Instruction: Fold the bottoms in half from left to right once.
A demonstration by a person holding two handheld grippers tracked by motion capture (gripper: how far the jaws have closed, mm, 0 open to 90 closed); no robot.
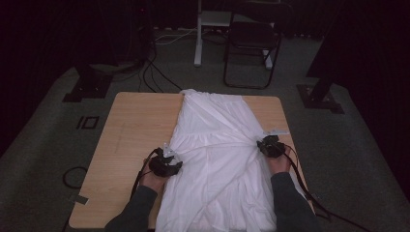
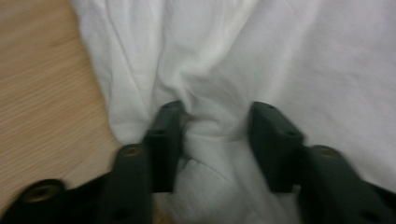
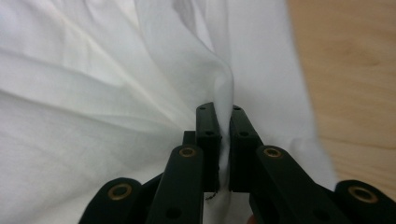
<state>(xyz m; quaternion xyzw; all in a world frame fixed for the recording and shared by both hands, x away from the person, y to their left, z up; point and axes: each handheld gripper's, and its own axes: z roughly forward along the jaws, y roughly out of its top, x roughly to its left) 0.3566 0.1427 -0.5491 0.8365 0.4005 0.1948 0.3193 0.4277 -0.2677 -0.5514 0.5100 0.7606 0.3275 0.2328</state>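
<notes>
A white garment lies spread along the wooden table, from its far edge to the near one. My left gripper rests on the garment's left edge. In the left gripper view the left gripper has its jaws apart, with a raised fold of the cloth between them; the pads do not pinch it. My right gripper is at the garment's right edge. In the right gripper view the right gripper is shut on a thin ridge of the white cloth, and creases fan out from that grip.
Bare wood shows left of the garment and as a narrow strip on its right. Beyond the table stand a dark folding chair, a white stand, floor cables and two black stand bases.
</notes>
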